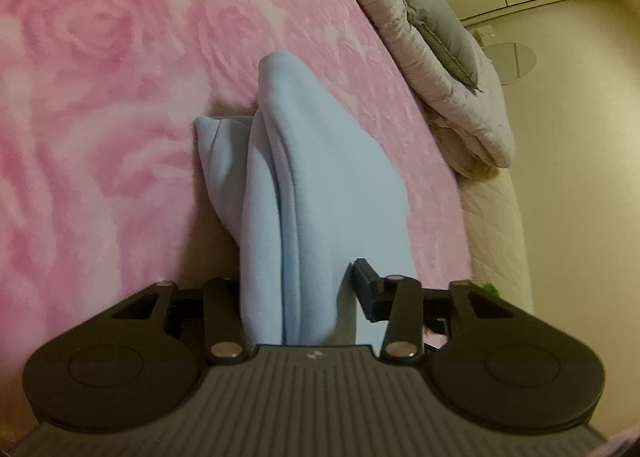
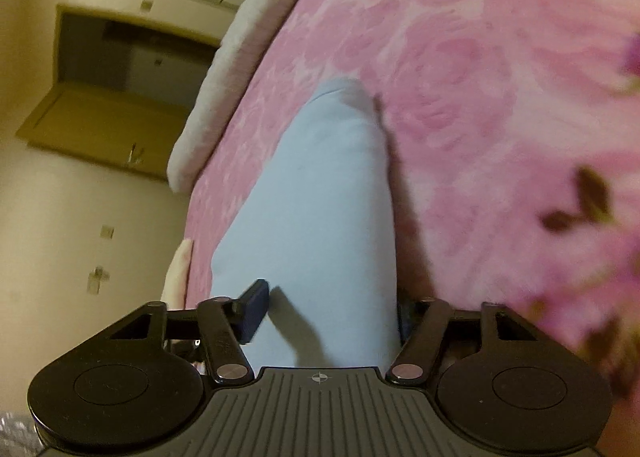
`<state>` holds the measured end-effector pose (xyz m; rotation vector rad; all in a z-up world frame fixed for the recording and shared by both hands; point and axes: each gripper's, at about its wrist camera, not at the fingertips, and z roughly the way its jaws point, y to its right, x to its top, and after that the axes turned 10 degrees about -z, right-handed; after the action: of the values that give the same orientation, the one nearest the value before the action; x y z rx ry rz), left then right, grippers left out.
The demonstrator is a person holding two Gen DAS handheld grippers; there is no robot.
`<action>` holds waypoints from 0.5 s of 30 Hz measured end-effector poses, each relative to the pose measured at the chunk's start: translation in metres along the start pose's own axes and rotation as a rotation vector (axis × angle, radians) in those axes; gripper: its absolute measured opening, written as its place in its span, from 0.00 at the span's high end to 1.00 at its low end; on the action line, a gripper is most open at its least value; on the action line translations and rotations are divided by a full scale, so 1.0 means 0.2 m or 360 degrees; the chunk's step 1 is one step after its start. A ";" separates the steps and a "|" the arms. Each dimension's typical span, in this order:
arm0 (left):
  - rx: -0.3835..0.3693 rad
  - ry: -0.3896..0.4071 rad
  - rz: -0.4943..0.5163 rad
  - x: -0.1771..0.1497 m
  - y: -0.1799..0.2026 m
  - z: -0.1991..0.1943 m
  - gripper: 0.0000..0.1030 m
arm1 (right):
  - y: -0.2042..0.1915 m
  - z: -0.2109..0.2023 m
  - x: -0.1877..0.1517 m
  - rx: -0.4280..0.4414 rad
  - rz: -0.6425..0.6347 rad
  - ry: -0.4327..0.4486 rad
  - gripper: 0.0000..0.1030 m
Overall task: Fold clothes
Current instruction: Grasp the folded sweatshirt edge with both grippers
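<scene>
A light blue garment point(image 1: 304, 185) hangs in folds from my left gripper point(image 1: 304, 289) down onto a pink rose-patterned blanket point(image 1: 100, 97). The jaws stand apart with bunched cloth between them; the right finger point(image 1: 366, 285) shows, the left finger is hidden by cloth. In the right wrist view the same blue garment point(image 2: 316, 193) runs smooth from my right gripper point(image 2: 328, 309) onto the pink blanket point(image 2: 460, 77). Its left finger point(image 2: 252, 309) lies on the cloth; the right finger is hidden behind the cloth edge.
A folded beige quilt point(image 1: 440, 69) with a grey pillow point(image 1: 440, 29) lies along the bed edge. Cream floor point(image 1: 580, 137) and wardrobe doors lie beyond. In the right wrist view a grey bed edge point(image 2: 224, 77), floor and a dark doorway point(image 2: 132, 57) show left.
</scene>
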<state>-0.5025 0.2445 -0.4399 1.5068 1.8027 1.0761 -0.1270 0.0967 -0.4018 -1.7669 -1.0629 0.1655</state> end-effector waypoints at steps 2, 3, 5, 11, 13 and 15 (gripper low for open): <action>-0.0010 -0.0029 0.0013 0.02 0.00 0.01 0.68 | 0.03 0.03 0.02 0.0025 -0.0006 -0.0035 0.65; -0.0004 -0.0036 0.0031 0.02 0.00 0.01 0.68 | 0.05 0.04 0.03 0.0038 0.0000 -0.0051 0.67; 0.0008 -0.0060 0.0023 0.03 0.00 0.01 0.71 | 0.06 0.04 0.03 0.0042 0.0009 -0.0079 0.70; 0.0069 -0.0124 -0.0063 0.09 0.05 0.02 0.80 | 0.00 0.06 0.11 -0.0093 0.0112 -0.0213 0.75; 0.0128 -0.0139 -0.0071 0.10 0.10 0.02 0.81 | -0.04 0.07 0.15 -0.0174 0.0142 -0.0284 0.76; 0.0160 -0.0139 -0.0110 0.13 0.16 0.01 0.82 | -0.10 0.08 0.21 -0.0241 0.0140 -0.0345 0.77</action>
<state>-0.4894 0.2712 -0.4114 1.5133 1.8580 0.8848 -0.1223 0.1393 -0.3784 -1.9670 -1.1778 0.3449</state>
